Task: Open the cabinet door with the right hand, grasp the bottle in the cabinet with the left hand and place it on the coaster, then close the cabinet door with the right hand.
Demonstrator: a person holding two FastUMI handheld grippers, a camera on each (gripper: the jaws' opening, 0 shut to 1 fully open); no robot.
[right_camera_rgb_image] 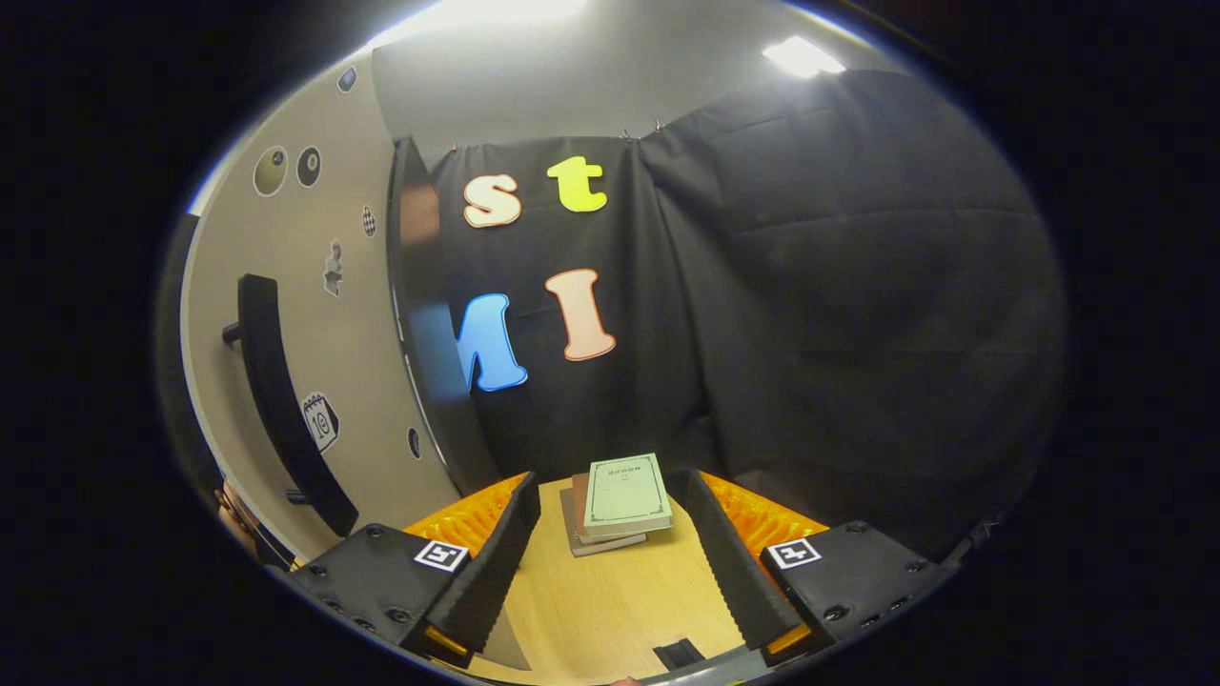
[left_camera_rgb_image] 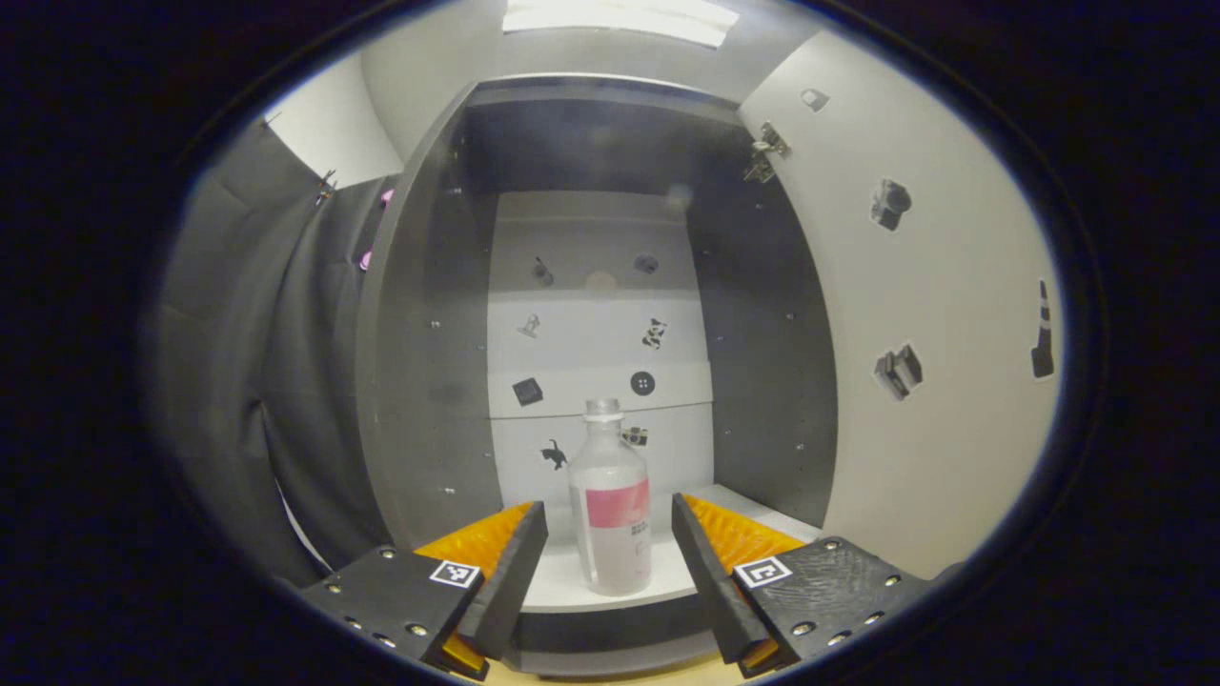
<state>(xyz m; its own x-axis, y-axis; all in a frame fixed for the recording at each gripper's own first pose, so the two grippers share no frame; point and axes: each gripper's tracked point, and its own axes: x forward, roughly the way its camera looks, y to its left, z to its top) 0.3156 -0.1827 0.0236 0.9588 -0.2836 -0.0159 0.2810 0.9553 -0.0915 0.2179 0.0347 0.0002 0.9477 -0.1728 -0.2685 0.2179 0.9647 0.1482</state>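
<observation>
Reaching into the open cabinet (left_camera_rgb_image: 429, 333), the left tongs (left_camera_rgb_image: 610, 553) gape either side of the bottle (left_camera_rgb_image: 612, 500) on the bottom shelf (untouched, apparently), so next they must advance and clench; right tongs (right_camera_rgb_image: 610, 534) hang released over the tabletop (right_camera_rgb_image: 610, 610).

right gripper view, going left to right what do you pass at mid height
Beige cabinet door with stickers → its long black bar handle → the door's dark edge → stack of books with a pale green cover on top → plain black cloth.
</observation>
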